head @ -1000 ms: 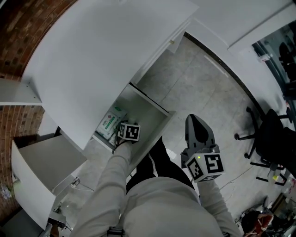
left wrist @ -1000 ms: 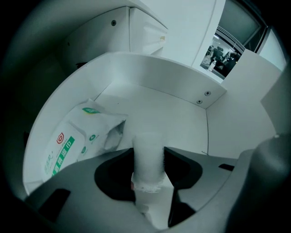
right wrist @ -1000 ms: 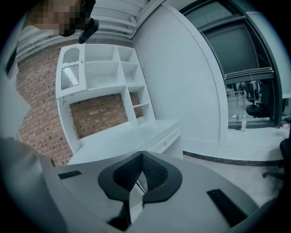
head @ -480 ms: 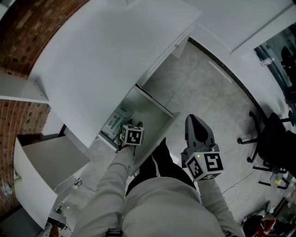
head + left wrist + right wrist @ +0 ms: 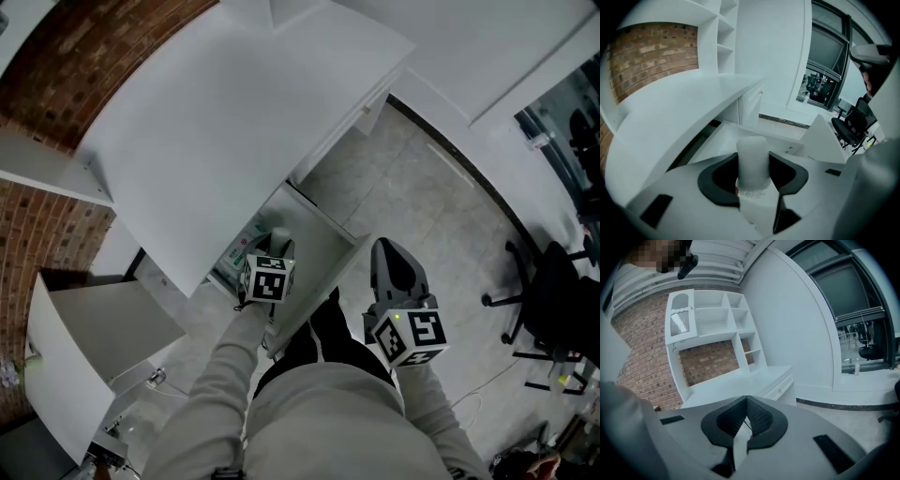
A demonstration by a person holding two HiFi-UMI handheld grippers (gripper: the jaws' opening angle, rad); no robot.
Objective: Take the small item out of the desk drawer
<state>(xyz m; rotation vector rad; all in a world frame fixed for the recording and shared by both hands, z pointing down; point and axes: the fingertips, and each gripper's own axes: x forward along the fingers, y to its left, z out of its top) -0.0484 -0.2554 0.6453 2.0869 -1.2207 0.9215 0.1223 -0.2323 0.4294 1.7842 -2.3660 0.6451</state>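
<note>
White plastic film wraps the small pack (image 5: 752, 154), which stands pinched between the jaws of the left gripper (image 5: 752, 174); the pads press on both of its sides, so the grip is on. From the head view the pack (image 5: 240, 253) shows its green print just beside the left gripper (image 5: 278, 242), over the open drawer (image 5: 328, 220) under the edge of the desk (image 5: 234, 122); whether it is clear of the drawer floor I cannot tell. The right gripper (image 5: 394, 258) hangs well apart over the floor, its jaws together on nothing (image 5: 745, 420). The pack looks light and squashy, likely tissues, with a slick wrapper, so it should give under the pads and could slide or sag; the safest hold seems to be across its middle, as it is taken here, not by a loose end
</note>
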